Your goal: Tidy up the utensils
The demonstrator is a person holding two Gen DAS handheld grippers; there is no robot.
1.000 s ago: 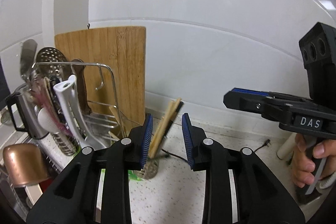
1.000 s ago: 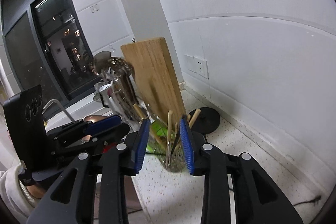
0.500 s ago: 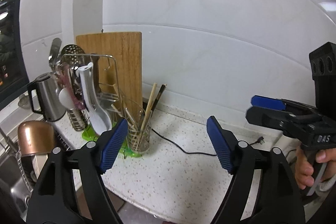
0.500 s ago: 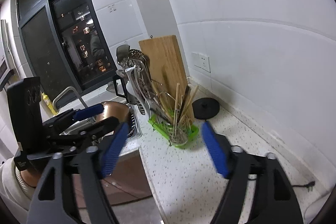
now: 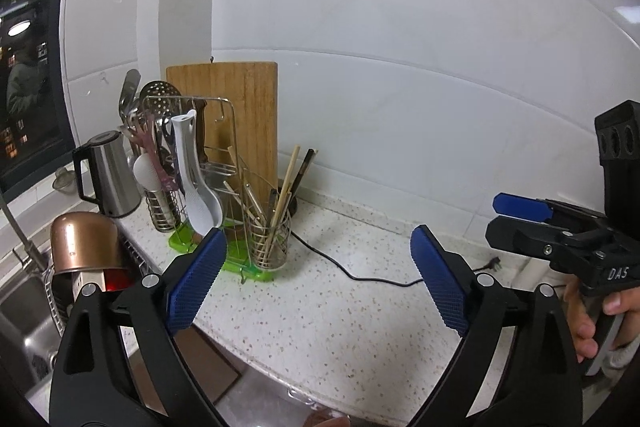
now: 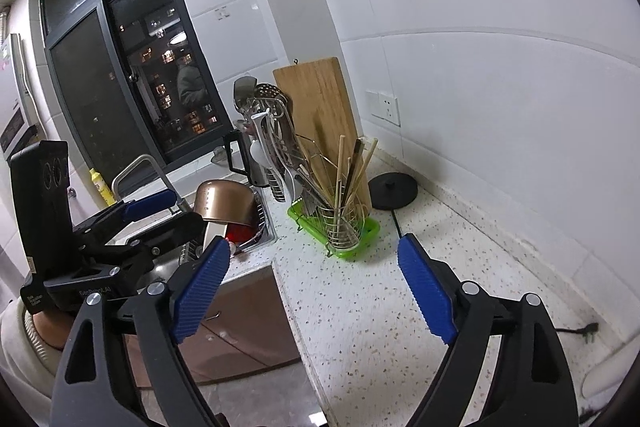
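With both the left gripper point(image 5: 314, 281) and right gripper point(image 6: 312, 291) spread wide, empty and well back, the chopsticks point(image 5: 287, 193) stand in the wire cup point(image 5: 269, 242) mid-frame, so I'd judge nothing remains but checking.

White letters "DAS" stand on the black body of the right tongs point(image 5: 520, 215), seen right of the left tongs' blue pads. Faint print resembling "GenRobot.AI" marks the black left tongs point(image 6: 160, 211); its smaller labels are unreadable.
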